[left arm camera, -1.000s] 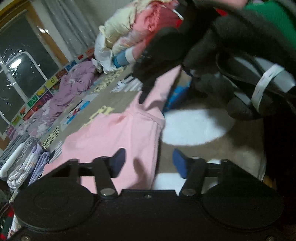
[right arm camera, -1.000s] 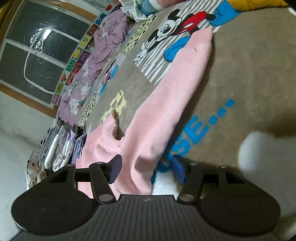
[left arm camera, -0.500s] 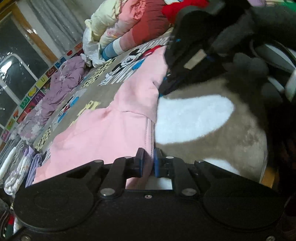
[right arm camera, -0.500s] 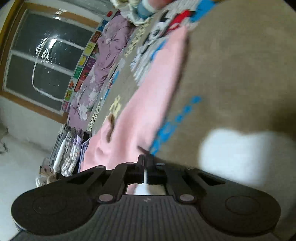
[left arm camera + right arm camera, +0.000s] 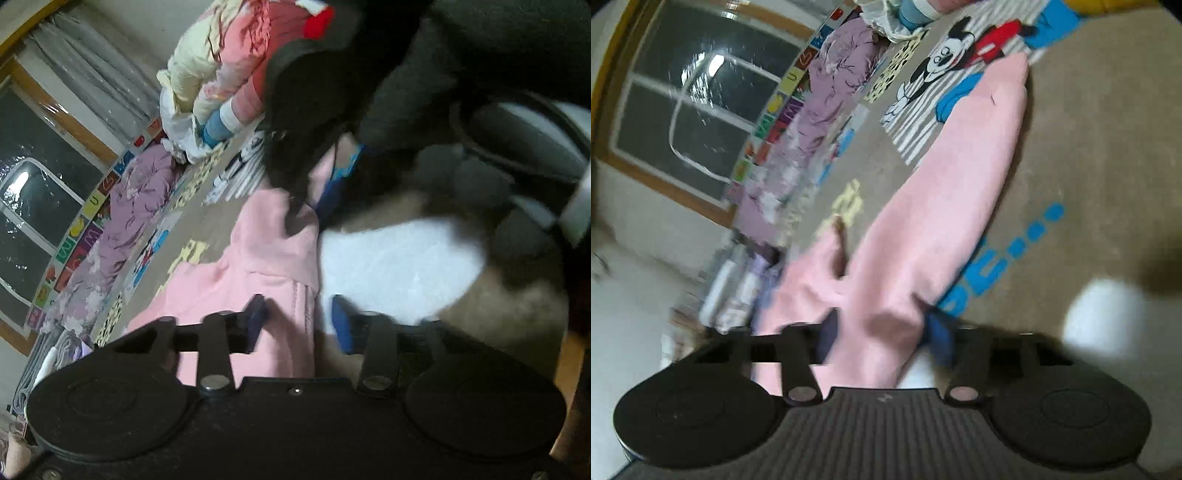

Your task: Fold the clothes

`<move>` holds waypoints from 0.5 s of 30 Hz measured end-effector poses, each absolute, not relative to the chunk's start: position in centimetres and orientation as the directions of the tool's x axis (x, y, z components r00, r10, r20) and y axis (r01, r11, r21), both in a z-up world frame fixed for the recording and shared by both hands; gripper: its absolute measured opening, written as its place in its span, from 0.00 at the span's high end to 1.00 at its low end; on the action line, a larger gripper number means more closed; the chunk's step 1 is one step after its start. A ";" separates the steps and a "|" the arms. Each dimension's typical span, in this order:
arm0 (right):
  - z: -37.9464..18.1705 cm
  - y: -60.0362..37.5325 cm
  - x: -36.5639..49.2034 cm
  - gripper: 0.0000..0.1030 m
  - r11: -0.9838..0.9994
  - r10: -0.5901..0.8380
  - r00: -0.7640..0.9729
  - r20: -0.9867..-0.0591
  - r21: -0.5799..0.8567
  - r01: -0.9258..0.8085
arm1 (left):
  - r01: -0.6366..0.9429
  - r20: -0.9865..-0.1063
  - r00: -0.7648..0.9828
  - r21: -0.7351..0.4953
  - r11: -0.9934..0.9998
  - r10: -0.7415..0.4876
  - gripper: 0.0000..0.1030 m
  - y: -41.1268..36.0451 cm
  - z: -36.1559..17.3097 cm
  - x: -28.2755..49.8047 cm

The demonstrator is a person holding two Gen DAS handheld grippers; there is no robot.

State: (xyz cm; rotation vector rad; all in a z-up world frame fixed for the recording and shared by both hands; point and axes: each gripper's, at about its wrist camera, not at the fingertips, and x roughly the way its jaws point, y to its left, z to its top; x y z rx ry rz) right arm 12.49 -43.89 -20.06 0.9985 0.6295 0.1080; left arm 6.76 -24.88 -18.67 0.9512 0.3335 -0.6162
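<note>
A pink garment (image 5: 236, 280) lies spread on a cartoon-print rug, and its long sleeve (image 5: 953, 192) runs away from me in the right wrist view. My left gripper (image 5: 298, 321) hangs low over the garment's side seam. Its jaws are opening, and the cloth edge lies loose between them, clear of the right pad. My right gripper (image 5: 881, 332) is at the near end of the sleeve. Its jaws are opening too, with a bunch of pink cloth between them. In the left wrist view the sleeve end is puckered below the other black gripper body (image 5: 295, 147).
A dark fleece sleeve (image 5: 424, 74) fills the upper right of the left wrist view. A heap of clothes (image 5: 229, 66) sits at the rug's far end. Purple bedding (image 5: 846, 74) lies along the window wall. Folded laundry (image 5: 738, 288) is stacked at the left.
Both grippers were open a second ago, shut on the pink cloth half a second ago, and now stand apart again. The sleeve end has bunched up closer to the garment's body.
</note>
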 end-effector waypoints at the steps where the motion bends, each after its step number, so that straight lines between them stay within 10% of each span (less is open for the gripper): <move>1: -20.5 -44.1 12.4 0.94 0.551 0.354 0.819 -0.451 0.808 0.207 | 0.631 -0.531 0.776 0.651 0.422 -0.341 0.91 -25.0 -18.8 6.8; 8: -21.7 -45.3 9.4 1.00 0.515 0.305 0.852 -0.425 0.826 0.228 | 0.632 -0.529 0.774 0.680 0.372 -0.348 0.92 -24.8 -18.8 5.5; 13: -22.1 -45.9 8.8 0.99 0.487 0.318 0.861 -0.397 0.848 0.210 | 0.613 -0.486 0.787 0.683 0.397 -0.380 0.70 -24.4 -17.0 4.8; 15: -22.2 -46.0 8.7 0.99 0.482 0.321 0.863 -0.390 0.852 0.205 | 0.591 -0.463 0.798 0.725 0.354 -0.385 0.47 -25.1 -17.3 5.0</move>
